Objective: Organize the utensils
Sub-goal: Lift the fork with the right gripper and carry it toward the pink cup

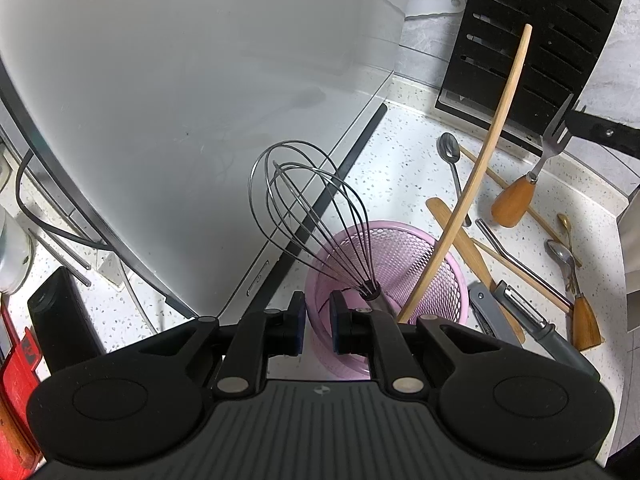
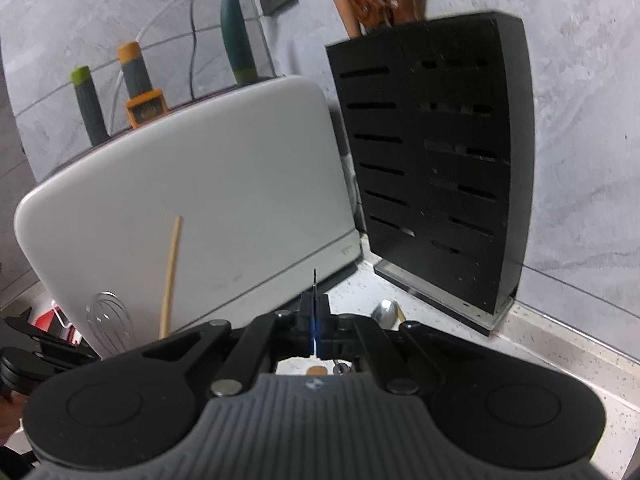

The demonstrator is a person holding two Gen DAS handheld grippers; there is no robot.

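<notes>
A pink mesh basket [image 1: 404,264] stands on the speckled counter with a wire whisk [image 1: 304,208] and a long wooden stick [image 1: 480,168] upright in it. My left gripper [image 1: 318,320] is shut on the basket's near rim, which runs between its pads. To the right, a wooden-handled fork [image 1: 516,200] hangs tilted with its tines up, and my right gripper [image 1: 576,120] is shut on those tines. In the right wrist view the right gripper [image 2: 315,320] is shut, and a thin dark strip [image 2: 315,280] sticks up between its pads. Whisk [image 2: 108,320] and stick [image 2: 172,272] show at the lower left there.
Loose on the counter right of the basket lie a spoon [image 1: 450,148], a wooden spatula [image 1: 460,240], a metal straw [image 1: 504,248], a peeler [image 1: 532,316] and small spoons [image 1: 560,256]. A black knife block [image 2: 432,160] stands against the wall beside a white board [image 2: 192,200].
</notes>
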